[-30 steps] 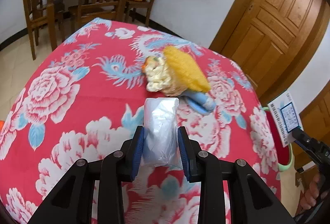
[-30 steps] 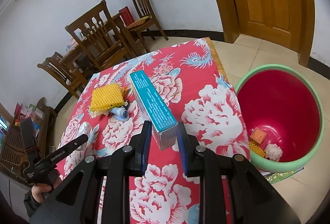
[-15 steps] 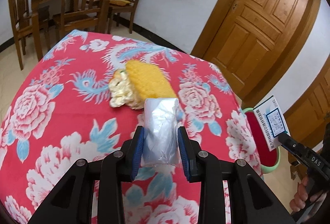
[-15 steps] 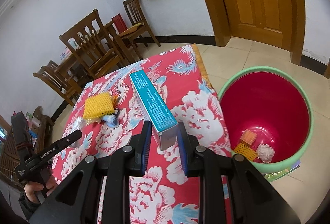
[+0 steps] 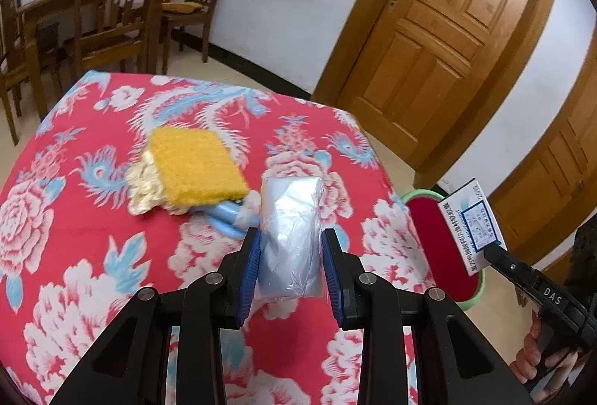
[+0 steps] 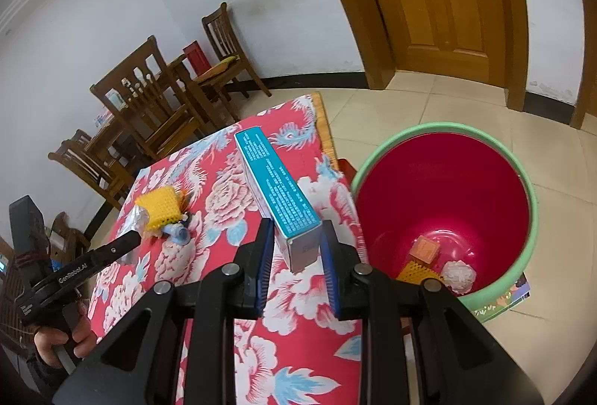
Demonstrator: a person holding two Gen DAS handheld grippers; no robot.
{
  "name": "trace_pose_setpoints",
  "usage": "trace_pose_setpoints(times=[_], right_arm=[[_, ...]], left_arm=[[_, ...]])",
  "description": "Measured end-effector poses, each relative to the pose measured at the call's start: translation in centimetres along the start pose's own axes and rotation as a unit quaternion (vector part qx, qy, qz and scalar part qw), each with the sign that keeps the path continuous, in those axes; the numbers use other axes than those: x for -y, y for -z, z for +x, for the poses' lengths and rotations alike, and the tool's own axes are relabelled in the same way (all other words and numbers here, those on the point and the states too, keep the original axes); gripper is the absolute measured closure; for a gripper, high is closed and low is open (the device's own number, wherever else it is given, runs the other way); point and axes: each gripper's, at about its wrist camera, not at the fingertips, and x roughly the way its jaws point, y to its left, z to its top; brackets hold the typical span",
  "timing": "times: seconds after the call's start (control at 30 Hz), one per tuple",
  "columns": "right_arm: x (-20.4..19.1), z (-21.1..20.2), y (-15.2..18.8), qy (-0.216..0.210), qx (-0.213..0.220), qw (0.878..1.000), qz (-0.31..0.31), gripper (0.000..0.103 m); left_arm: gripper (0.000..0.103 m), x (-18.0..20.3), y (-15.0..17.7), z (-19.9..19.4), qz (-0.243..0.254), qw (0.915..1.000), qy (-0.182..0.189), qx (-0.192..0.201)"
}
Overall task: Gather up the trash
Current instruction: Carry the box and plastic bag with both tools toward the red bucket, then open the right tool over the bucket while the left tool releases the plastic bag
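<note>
At the left of the right wrist view, the left gripper [image 6: 128, 242] pinches a silvery packet [image 5: 291, 237], shown centre frame in its own view with both blue pads pressed on its sides, above the red floral cloth [image 5: 74, 218]. Further right in that view, the right gripper [image 6: 296, 252] pinches a teal box [image 6: 278, 188] by its near end, the long box sticking out over the cloth's right edge. At the right of the frame stands the bin [image 6: 530, 237], green-rimmed and red inside, on the floor just beside the table, with a few scraps at its bottom. The step in hand looks like carrying both pieces to the bin. To do it well, keep both grips firm, bring the box fully over the rim before letting go, since its far end could catch the rim, then follow with the packet. The yellow sponge [image 5: 197, 162] and blue tube [image 5: 227, 214] wait on the cloth, middle left of the left wrist view
</note>
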Motion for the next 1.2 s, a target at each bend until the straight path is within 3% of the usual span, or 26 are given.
trace_pose_setpoints(times=[0.63, 1.2], right_arm=[[5.2, -0.8, -0.5, 0.030, 0.011, 0.999, 0.041, 0.076], [10.2, 0.2, -0.2, 0.091, 0.006, 0.993, 0.079, 0.077]], left_arm=[[0.070, 6.2, -0.8, 3.7, 0.048, 0.9979, 0.033, -0.028], [0.070, 13.2, -0.8, 8.1, 0.107, 0.9896, 0.074, -0.061]])
